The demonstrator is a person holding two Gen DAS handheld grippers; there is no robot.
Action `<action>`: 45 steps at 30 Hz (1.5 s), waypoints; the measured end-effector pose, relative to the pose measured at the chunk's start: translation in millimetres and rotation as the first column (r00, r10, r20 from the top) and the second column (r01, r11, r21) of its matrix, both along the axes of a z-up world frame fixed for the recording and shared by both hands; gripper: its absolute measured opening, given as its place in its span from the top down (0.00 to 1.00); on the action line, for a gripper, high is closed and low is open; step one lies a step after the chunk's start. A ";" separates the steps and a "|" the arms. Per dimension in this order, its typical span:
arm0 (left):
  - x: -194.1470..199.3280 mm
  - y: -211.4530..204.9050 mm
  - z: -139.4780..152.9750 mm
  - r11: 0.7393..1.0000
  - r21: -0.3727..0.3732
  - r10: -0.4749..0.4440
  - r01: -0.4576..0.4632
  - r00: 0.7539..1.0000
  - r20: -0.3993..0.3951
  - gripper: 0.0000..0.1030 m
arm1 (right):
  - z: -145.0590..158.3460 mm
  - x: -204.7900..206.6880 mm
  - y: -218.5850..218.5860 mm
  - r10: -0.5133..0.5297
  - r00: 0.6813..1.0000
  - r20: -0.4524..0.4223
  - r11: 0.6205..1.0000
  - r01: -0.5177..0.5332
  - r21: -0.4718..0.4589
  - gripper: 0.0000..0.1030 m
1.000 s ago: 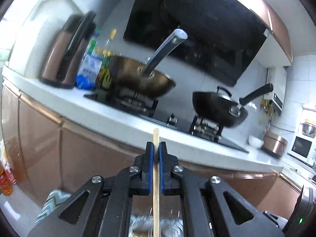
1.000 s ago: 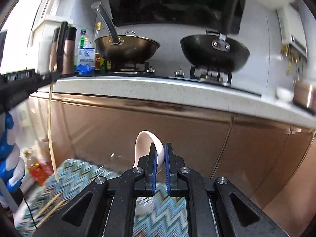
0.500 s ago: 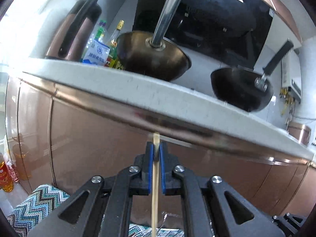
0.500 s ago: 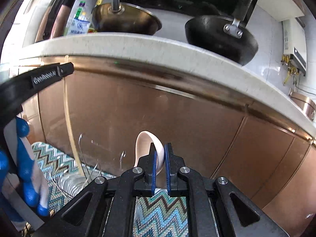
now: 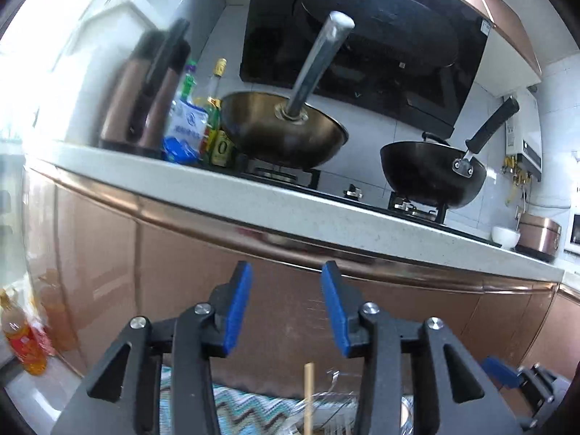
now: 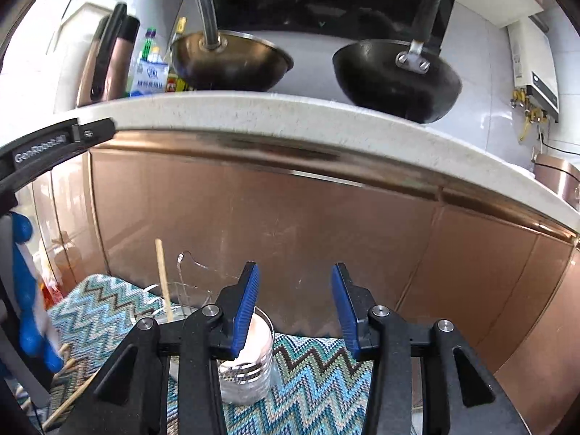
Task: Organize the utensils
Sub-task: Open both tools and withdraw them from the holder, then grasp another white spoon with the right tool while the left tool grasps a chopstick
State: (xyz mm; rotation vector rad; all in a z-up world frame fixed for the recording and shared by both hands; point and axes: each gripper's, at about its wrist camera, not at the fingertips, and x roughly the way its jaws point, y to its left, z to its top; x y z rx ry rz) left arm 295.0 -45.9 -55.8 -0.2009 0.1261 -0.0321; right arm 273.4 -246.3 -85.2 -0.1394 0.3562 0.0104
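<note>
My left gripper (image 5: 286,304) is open and empty; a wooden chopstick (image 5: 308,395) stands below it in a clear glass pitcher (image 5: 337,402). In the right wrist view the same chopstick (image 6: 164,279) leans upright in the pitcher (image 6: 188,290). My right gripper (image 6: 294,308) is open and empty, above a small clear glass (image 6: 250,362) that holds a pale spoon (image 6: 253,340). Both glasses stand on a zigzag-patterned mat (image 6: 319,373). More loose chopsticks (image 6: 70,395) lie on the mat at lower left.
A copper cabinet front (image 6: 290,224) and a white countertop edge (image 6: 290,116) rise just behind the mat. Two woks (image 5: 282,134) (image 5: 431,177), bottles and a kettle sit on the counter. The left gripper's body (image 6: 54,145) and a blue-gloved hand (image 6: 29,290) fill the left side.
Both grippers opened. The left let go of the chopstick, which now stands in the pitcher. The right let go of the spoon, which now sits in the small glass.
</note>
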 end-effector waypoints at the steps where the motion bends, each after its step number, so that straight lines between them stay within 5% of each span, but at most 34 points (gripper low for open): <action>1: -5.2 3.4 5.0 1.000 0.020 0.005 -0.005 1.000 -0.016 0.58 | 6.6 -8.6 -2.7 0.002 1.000 0.004 1.000 -0.002 0.006 0.60; 9: -62.1 56.6 35.5 0.996 0.033 -0.080 0.088 0.976 -0.202 0.51 | 44.1 -78.6 -6.7 0.066 0.998 -0.005 0.995 -0.065 0.082 0.61; 16: -105.8 76.7 10.5 0.974 0.068 -0.168 0.217 0.888 -0.428 0.51 | 41.8 -140.6 -11.4 0.146 0.987 -0.073 0.976 -0.132 0.174 0.63; 22: -134.8 84.4 -21.9 0.957 0.020 -0.235 0.290 0.813 -0.533 0.52 | 24.4 -167.3 -11.9 0.174 0.975 -0.138 0.967 -0.143 0.209 0.64; 27: -136.9 86.3 -44.5 0.935 -0.082 -0.325 0.344 0.746 -0.581 0.52 | 7.6 -168.5 -15.1 0.206 0.959 -0.196 0.955 -0.153 0.255 0.68; 36: -109.7 70.5 -90.8 0.921 -0.110 -0.345 0.373 0.652 -0.675 0.54 | -43.2 -138.1 -12.3 0.279 0.901 -0.333 0.928 -0.164 0.334 0.69; 45: -52.8 68.6 -147.8 0.910 -0.234 -0.389 0.341 0.514 -0.764 0.69 | -99.9 -93.8 0.3 0.347 0.824 -0.448 0.910 -0.182 0.371 0.70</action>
